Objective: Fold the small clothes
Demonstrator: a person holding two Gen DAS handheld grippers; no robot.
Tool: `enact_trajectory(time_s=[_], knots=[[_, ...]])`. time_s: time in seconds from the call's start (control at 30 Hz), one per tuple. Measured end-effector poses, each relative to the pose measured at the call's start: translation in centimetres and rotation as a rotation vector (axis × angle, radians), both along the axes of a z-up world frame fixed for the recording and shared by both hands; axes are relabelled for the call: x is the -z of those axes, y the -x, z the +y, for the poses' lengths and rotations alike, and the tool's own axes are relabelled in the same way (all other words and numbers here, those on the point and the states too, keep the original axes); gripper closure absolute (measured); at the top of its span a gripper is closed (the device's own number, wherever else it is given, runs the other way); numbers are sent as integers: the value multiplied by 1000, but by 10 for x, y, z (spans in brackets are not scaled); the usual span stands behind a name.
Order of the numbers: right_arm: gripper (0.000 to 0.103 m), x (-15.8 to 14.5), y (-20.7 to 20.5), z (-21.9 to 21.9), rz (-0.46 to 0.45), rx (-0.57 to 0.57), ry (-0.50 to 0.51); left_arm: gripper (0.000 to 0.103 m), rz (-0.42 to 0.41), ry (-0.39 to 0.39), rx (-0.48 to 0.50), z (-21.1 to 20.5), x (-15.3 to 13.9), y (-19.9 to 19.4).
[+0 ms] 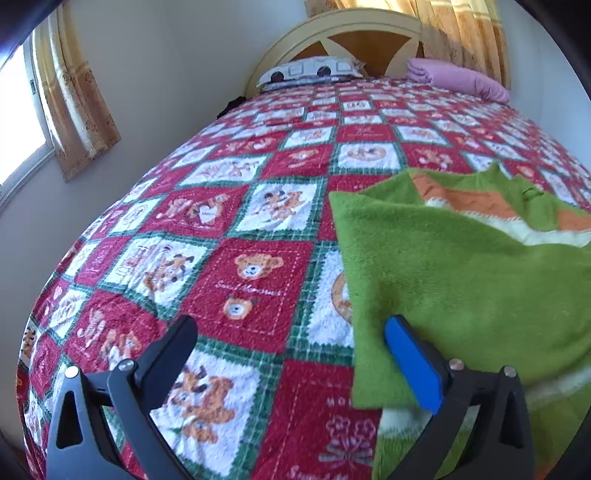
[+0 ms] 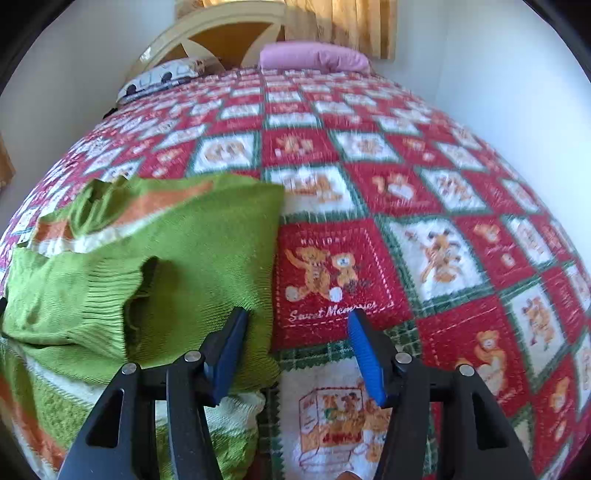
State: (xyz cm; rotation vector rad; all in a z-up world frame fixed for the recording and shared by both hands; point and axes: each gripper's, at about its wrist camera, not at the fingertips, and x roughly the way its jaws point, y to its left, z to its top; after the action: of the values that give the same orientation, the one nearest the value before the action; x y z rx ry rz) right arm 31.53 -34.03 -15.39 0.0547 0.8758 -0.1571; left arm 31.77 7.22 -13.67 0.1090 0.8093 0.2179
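Green sweater (image 2: 155,266) is lying part-folded on the bear-print bedspread (image 2: 424,229), both the left tongs (image 1: 291,354) and right tongs (image 2: 295,347) gaping wide, gripping nothing, straddling opposite side edges; judging each should pinch both layers before folding across.

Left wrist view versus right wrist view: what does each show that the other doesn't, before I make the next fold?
Only the left wrist view shows the window and its curtain. Only the right wrist view shows the green sweater's ribbed cuff, folded over the body. Both show the sweater on the teddy-bear bedspread, the two pillows at the headboard, and open jaws holding nothing.
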Motion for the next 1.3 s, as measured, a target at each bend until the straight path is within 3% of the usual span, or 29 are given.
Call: enact_trajectory(time_s=[0.13, 0.23, 0.3, 0.47, 0.63, 0.77, 0.87, 1.0, 1.3], knots=[[46, -25, 5, 26, -83, -74, 85, 0, -3, 8, 27, -7, -1, 10], [46, -15, -9, 27, -14, -103, 47, 0, 19, -5, 51, -13, 5, 9], [46, 1, -13, 19, 30, -91, 78, 0, 33, -9, 54, -13, 8, 8], [41, 14, -6, -10, 15, -49, -13, 0, 40, 2, 57, -13, 13, 7], [38, 16, -8, -1, 19, -49, 33, 0, 39, 0, 63, -14, 14, 8], [37, 10, -3, -8, -6, -49, -6, 0, 35, 22, 65, -12, 11, 10], [37, 1, 8, -9, -26, -52, -43, 0, 20, -11, 75, -17, 7, 15], [36, -1, 18, -8, -12, -67, -61, 0, 10, -54, 86, -23, 3, 20], [36, -7, 27, -9, -9, -70, -66, 0, -7, -41, 100, -21, -13, 34]])
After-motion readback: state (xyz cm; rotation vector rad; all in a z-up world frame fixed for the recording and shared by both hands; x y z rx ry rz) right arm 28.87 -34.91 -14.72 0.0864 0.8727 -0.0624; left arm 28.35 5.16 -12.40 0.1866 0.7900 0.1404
